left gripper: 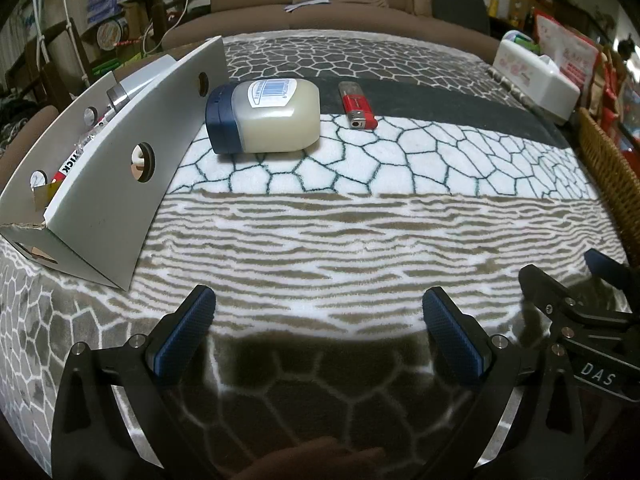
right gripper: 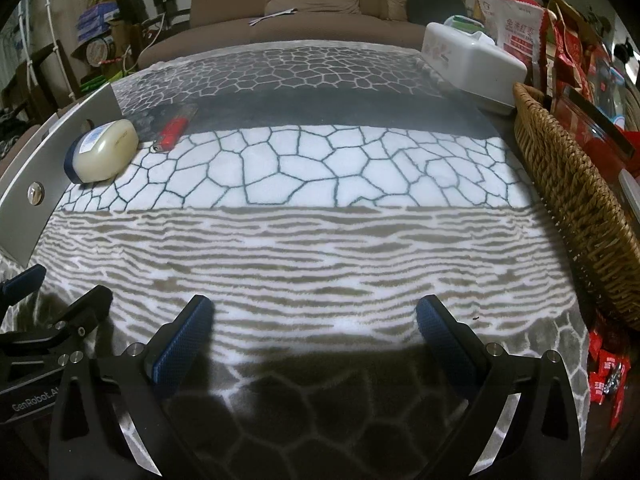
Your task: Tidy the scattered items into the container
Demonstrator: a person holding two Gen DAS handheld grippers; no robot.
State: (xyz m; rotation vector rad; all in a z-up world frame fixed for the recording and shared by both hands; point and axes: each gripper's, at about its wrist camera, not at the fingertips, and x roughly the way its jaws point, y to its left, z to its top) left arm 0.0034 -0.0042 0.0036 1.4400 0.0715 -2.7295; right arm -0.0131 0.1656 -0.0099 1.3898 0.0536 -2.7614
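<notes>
A pale jelly jar with a blue lid (left gripper: 266, 114) lies on its side on the patterned blanket, next to the grey cardboard box (left gripper: 108, 168). A red lighter (left gripper: 358, 110) lies just right of the jar. The box holds several small items, mostly hidden. My left gripper (left gripper: 320, 312) is open and empty, well short of the jar. My right gripper (right gripper: 314, 316) is open and empty, low over the blanket. In the right wrist view the jar (right gripper: 104, 150) and lighter (right gripper: 172, 132) lie far left, beside the box wall (right gripper: 48, 176).
A wicker basket (right gripper: 576, 196) stands along the right edge. A white tissue box (right gripper: 476, 64) sits at the back right, with red snack packets (right gripper: 608, 372) nearby. A brown sofa (right gripper: 320, 4) runs behind. The right gripper's body (left gripper: 580, 320) shows at the left view's right edge.
</notes>
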